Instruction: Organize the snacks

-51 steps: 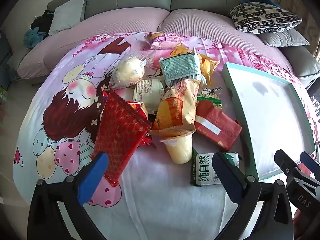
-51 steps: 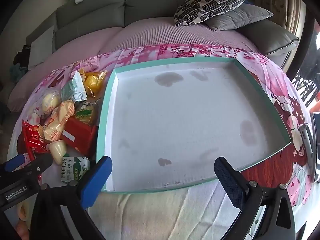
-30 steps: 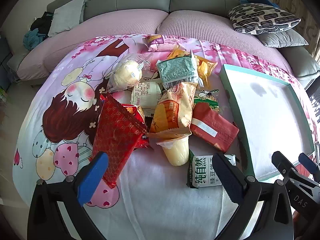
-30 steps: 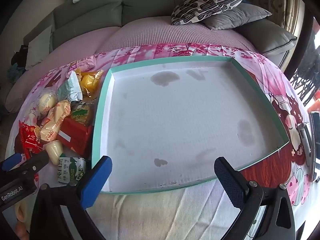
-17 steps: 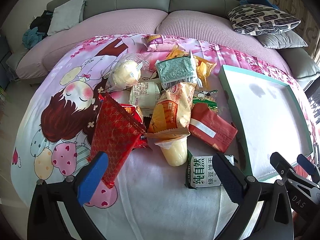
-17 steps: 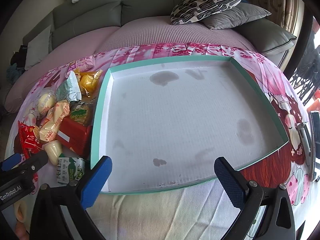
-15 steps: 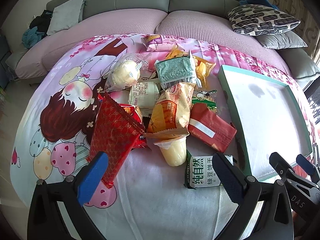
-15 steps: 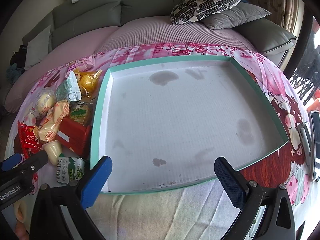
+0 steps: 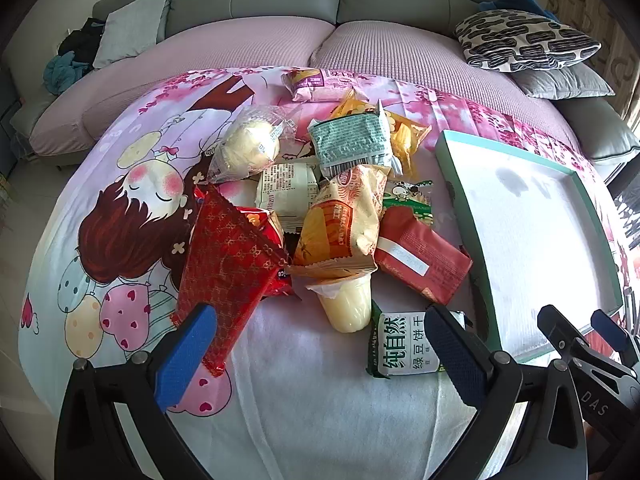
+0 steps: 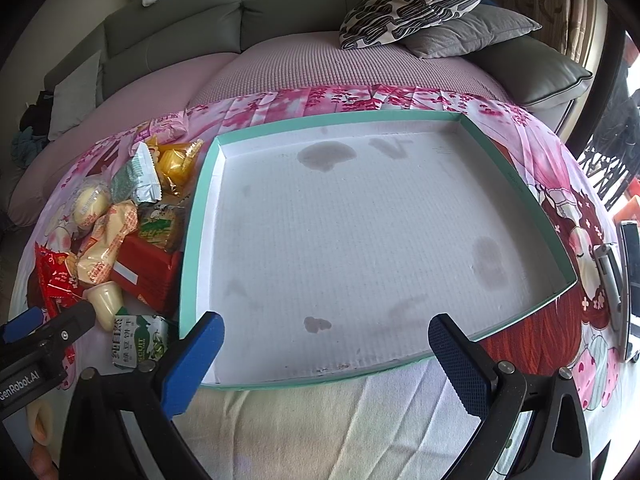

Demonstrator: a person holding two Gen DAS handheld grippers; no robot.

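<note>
Both tongs wide and empty, snack heap waiting beside a bare tray

The left gripper (image 9: 320,354) hangs with its pads spread wide over the near edge of the heap, nothing between them, and the right gripper (image 10: 326,354) is just as wide over the near rim of the teal tray (image 10: 192,224), which holds nothing yet. So the sorting looks barely started: this reads as the approach to a first pick. Closest in are the jelly cup (image 9: 347,305) and the green biscuit pack (image 9: 408,344), just beside the tray's left wall; the next move calls for dropping onto one of them and closing cleanly without snagging the red foil bag (image 9: 228,268). The packets overlap, so several sit half buried, and most labels are too small to read.
</note>
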